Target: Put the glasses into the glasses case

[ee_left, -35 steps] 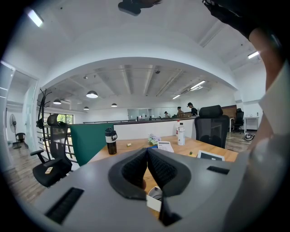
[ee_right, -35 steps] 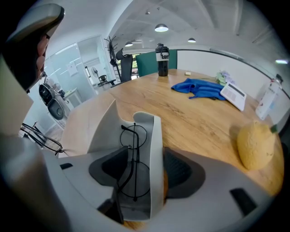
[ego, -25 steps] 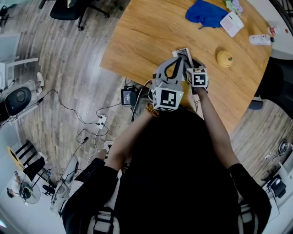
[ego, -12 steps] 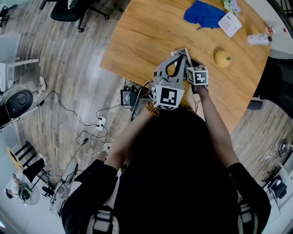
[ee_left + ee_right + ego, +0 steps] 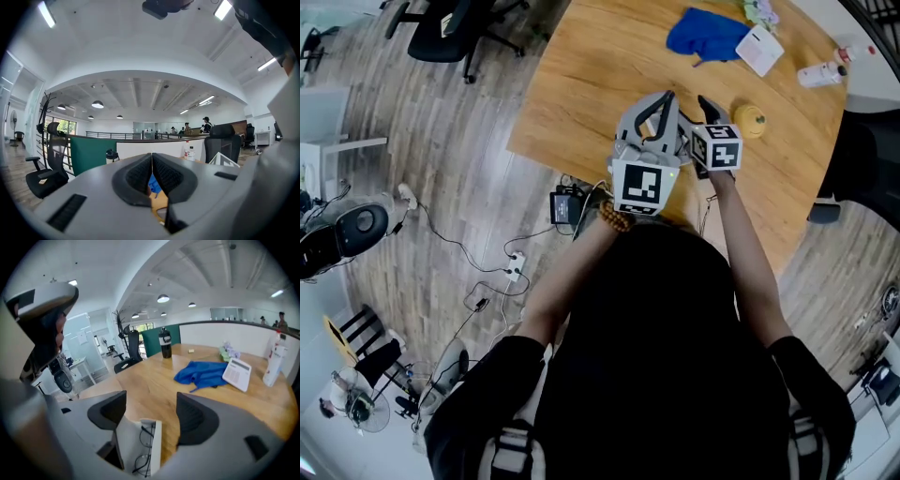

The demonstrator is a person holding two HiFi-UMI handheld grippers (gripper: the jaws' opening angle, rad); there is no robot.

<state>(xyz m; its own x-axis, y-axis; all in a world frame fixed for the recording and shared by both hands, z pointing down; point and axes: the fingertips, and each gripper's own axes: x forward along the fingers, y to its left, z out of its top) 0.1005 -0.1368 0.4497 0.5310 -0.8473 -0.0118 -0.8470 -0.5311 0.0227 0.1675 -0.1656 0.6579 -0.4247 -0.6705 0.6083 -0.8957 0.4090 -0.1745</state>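
Note:
In the right gripper view a white glasses case (image 5: 149,446) lies open on the wooden table (image 5: 154,380), with thin black-rimmed glasses (image 5: 143,451) lying inside it. My right gripper (image 5: 151,411) hangs above the case; its jaws have just been opening and stand wide, with nothing between them. My left gripper (image 5: 152,164) points level over the table, its ribbed pads (image 5: 138,174) pressed together and empty. In the head view the two grippers, left (image 5: 666,97) and right (image 5: 704,101), are side by side over the table's near part and hide the case.
A blue cloth (image 5: 705,35), a white calculator-like device (image 5: 759,50) and a white bottle (image 5: 818,73) lie at the table's far side. A yellow round object (image 5: 751,119) sits right of my right gripper. A black bottle (image 5: 165,344) stands at the far left edge. Cables and office chairs are on the floor.
Both grippers have lifted and shifted farther over the table. The white case edge that showed between them in the head view is now hidden behind them.

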